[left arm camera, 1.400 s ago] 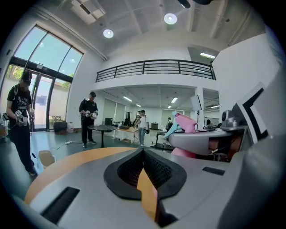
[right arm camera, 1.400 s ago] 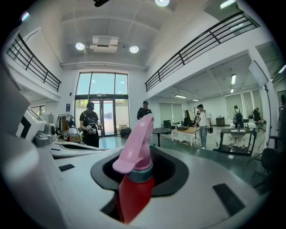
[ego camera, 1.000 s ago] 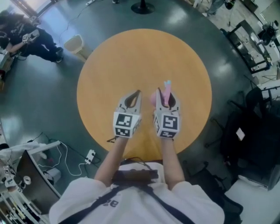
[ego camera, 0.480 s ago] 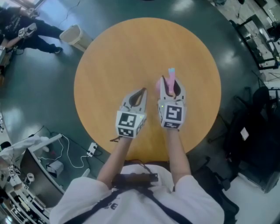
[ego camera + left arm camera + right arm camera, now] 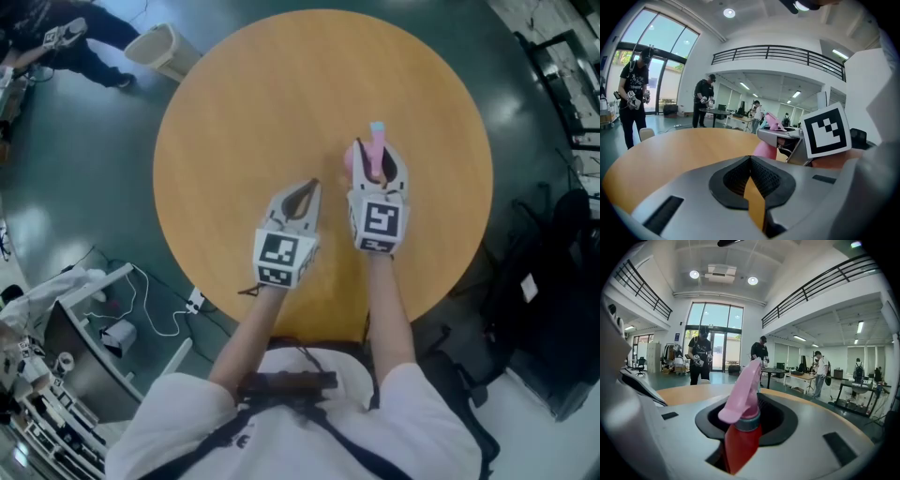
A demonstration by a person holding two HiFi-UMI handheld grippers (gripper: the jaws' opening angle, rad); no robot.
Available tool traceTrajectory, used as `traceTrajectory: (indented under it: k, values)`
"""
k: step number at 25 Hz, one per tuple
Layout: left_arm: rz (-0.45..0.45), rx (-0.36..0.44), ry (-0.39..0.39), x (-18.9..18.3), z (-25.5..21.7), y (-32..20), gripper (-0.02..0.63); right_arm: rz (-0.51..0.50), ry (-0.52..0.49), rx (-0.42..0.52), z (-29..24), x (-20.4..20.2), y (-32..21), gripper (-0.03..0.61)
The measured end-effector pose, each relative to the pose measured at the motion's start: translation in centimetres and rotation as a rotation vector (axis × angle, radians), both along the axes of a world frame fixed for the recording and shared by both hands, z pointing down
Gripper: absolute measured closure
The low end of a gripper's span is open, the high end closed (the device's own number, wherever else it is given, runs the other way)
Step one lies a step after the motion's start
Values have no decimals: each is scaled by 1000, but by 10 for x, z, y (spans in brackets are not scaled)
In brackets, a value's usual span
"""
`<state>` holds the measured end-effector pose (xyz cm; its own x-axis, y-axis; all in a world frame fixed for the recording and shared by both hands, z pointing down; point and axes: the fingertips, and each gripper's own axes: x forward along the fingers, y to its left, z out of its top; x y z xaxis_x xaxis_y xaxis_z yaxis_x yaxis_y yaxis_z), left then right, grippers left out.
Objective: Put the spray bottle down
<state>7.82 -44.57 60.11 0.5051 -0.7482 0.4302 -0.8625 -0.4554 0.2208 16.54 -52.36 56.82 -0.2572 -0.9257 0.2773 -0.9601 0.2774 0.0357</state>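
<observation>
Right gripper point(image 5: 378, 161) jaws are clamping part-open round the pink plastic spray bottle point(image 5: 740, 437), long axis upright, base pointing down at the round orange wooden worktop point(image 5: 272, 84). Left gripper point(image 5: 310, 187), closed on nothing, is hovering just beside.

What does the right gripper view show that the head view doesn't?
Only the right gripper view: the spray bottle's red body and grey collar between the jaws, plus tall glass doors behind. Only the head view: the table's full round outline, the person's arms and a bin on the floor. Both: the pink spray head, held in the right gripper.
</observation>
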Motion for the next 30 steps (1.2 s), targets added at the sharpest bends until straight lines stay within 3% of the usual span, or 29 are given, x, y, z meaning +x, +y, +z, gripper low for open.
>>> traceTrajectory:
  k: [8,12,14,18,23,30]
  values:
    - [5,-20,-4,3,10,-3,603,-11,20,-23,19,-1,-3,425]
    - [8,-30,-2,5,12,3,601,-14,39,17,24,0,-1,425]
    - [9,-36,-2,4,12,6,601,-21,36,45,24,-1,-2,423]
    - [17,-38,-1,4,12,12,601,-6,1,13,27,-1,-3,423]
    - [32,-18,-2,5,3,17,602,18,-53,-8,26,0,1,318]
    - [43,31,-6,-1,-15,31,602,56,-60,-13,13,9,37,307]
